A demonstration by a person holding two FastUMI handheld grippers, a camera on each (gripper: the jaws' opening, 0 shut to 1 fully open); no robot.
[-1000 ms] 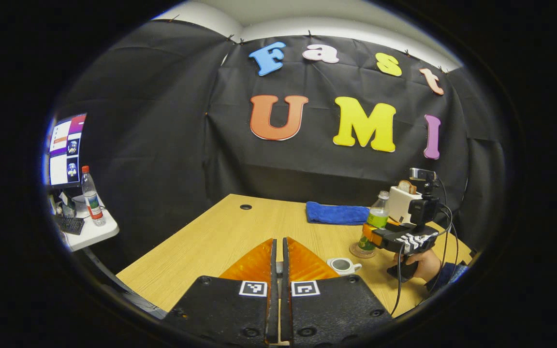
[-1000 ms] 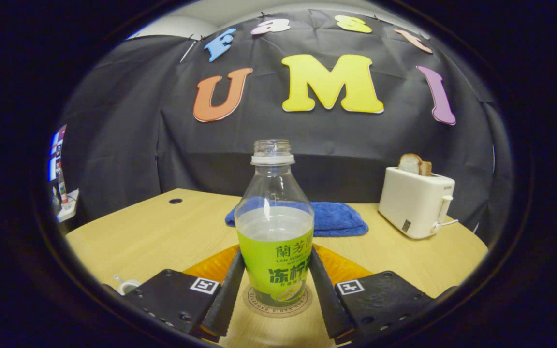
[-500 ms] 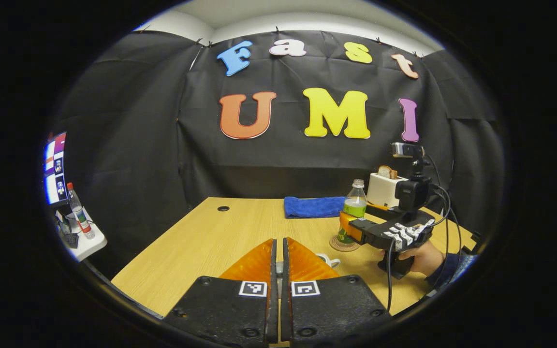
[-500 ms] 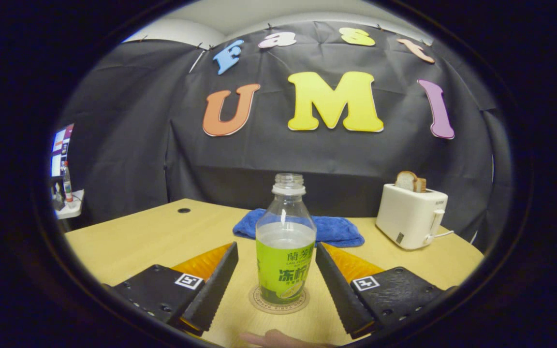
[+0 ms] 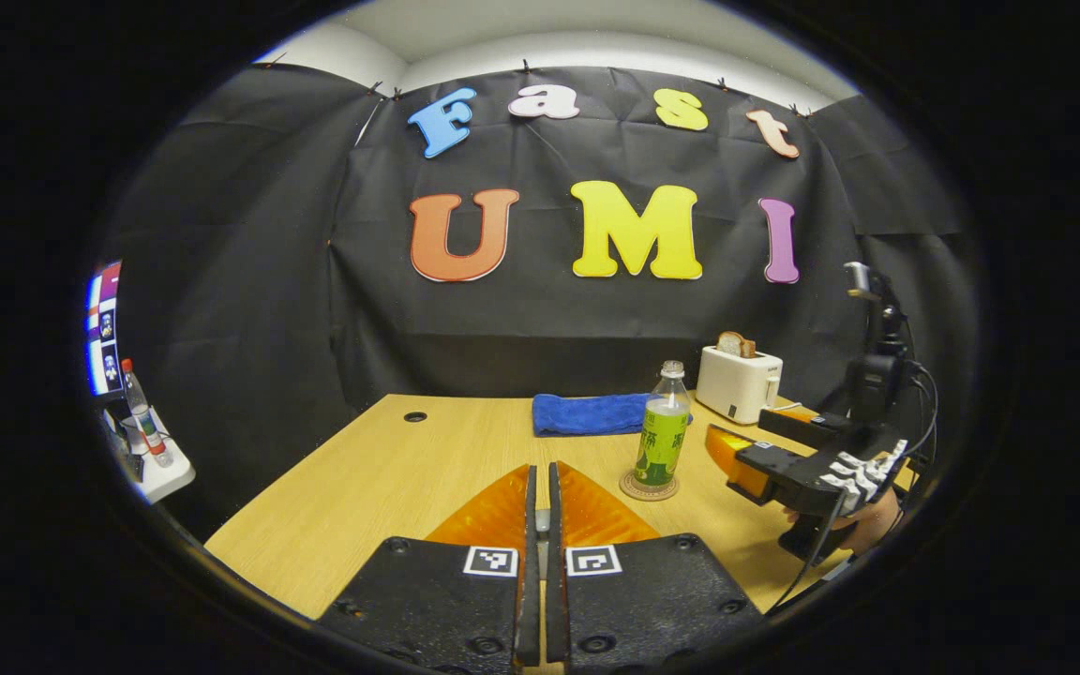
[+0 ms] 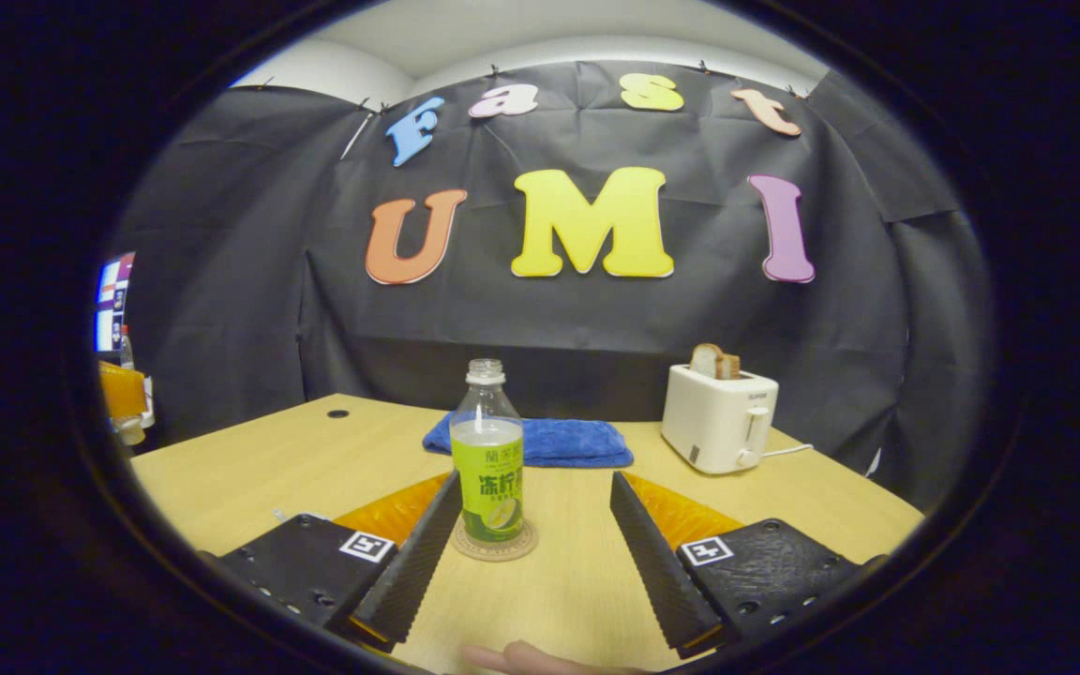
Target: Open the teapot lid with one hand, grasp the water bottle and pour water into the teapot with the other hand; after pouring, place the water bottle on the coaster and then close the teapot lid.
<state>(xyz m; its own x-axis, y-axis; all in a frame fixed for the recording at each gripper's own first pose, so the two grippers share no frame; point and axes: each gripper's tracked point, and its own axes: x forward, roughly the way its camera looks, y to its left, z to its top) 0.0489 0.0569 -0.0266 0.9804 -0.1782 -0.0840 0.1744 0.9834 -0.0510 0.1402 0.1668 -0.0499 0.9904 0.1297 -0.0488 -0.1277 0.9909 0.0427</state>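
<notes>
In the left gripper view, the left claw (image 5: 540, 525) is held level above the near edge of the bench (image 5: 390, 478), its fingers pressed together on nothing. Farther right the water bottle (image 5: 661, 429) stands upright and capless on the coaster (image 5: 648, 487). Right of it, apart from the bottle, a hand (image 5: 863, 530) holds the right claw (image 6: 535, 525) level, spread wide and empty. A blue towel (image 6: 540, 441) and toaster (image 6: 718, 427) sit behind.

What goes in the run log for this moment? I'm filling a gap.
water bottle: upright on coaster, uncapped | right tongs: open, clear of bottle | left tongs: shut, empty | teapot: unseen
</notes>
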